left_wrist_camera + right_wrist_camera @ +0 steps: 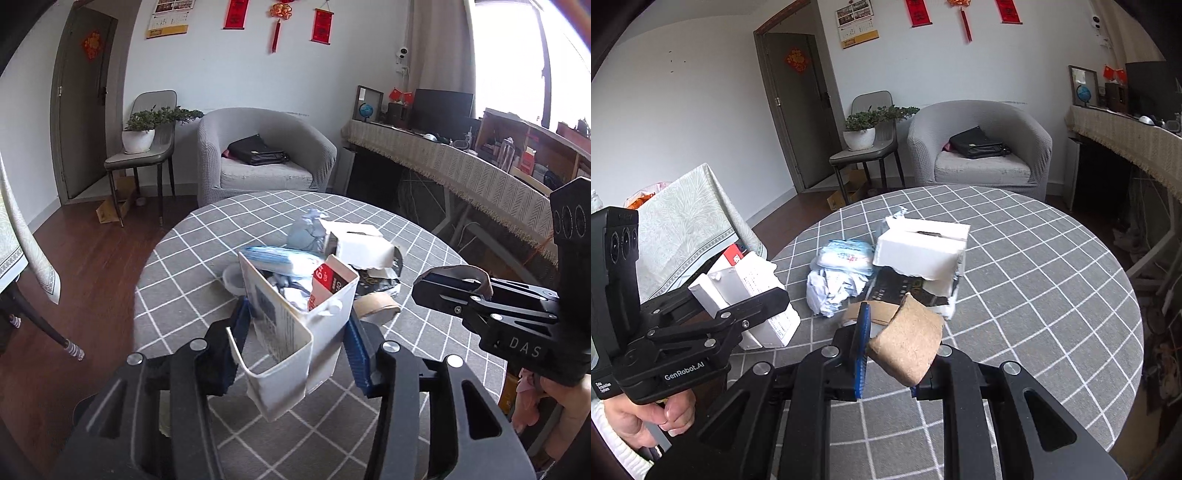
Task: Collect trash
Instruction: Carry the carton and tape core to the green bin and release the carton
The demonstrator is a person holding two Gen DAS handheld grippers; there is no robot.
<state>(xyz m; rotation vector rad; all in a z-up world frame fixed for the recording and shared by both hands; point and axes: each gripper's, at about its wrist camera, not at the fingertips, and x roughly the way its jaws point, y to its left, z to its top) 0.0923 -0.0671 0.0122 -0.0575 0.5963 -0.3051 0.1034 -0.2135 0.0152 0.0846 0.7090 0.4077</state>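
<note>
Both grippers loaded: left gripper clamps a white carton, right gripper pinches a flattened cardboard tube.
Box, wipes pack, crumpled paper and more lie uncollected on the table.

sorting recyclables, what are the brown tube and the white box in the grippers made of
The brown tube in the right gripper looks like raw matte cardboard: fibrous, squashed flat. The white box in the left gripper seems thin, smooth printed paperboard: open top, bent walls, small text on one side.
</note>
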